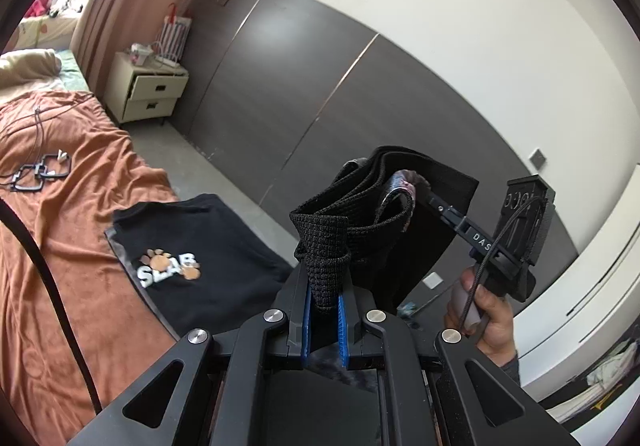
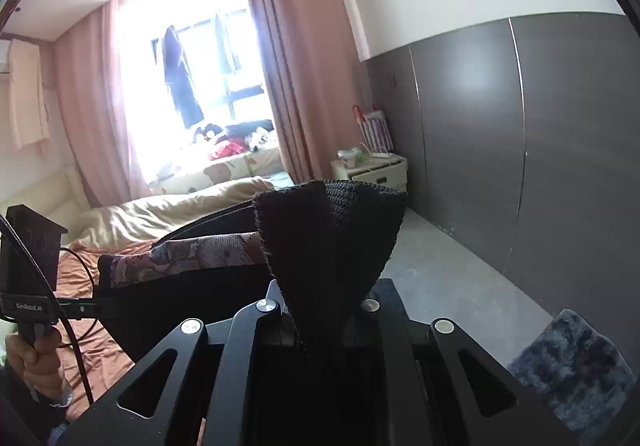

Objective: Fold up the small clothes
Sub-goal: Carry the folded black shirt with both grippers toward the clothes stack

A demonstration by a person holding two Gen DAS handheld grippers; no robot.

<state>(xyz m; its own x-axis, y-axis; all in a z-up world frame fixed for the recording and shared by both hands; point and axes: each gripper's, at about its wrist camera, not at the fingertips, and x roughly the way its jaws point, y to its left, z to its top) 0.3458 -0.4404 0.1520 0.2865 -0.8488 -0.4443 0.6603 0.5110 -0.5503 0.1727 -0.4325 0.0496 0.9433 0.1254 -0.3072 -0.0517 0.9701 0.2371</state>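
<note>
A small black garment (image 1: 400, 230) with a ribbed waistband and a patterned inner band (image 2: 192, 254) hangs in the air, stretched between both grippers. My left gripper (image 1: 325, 298) has its blue pads shut on one bunched end of the waistband. My right gripper (image 2: 320, 310) is shut on the other end, where the knit corner (image 2: 328, 246) hides its fingertips. The left wrist view shows the right gripper (image 1: 430, 199) biting the cloth, with a hand (image 1: 484, 318) on its handle. A black T-shirt (image 1: 192, 258) with a paw logo lies folded on the bed.
An orange bedspread (image 1: 72, 246) covers the bed on the left, with a black frame-shaped object (image 1: 40, 173) and a cable on it. A cream nightstand (image 1: 148, 85) stands by the dark wall panels. Grey floor runs alongside, with a fluffy grey rug (image 2: 572, 366).
</note>
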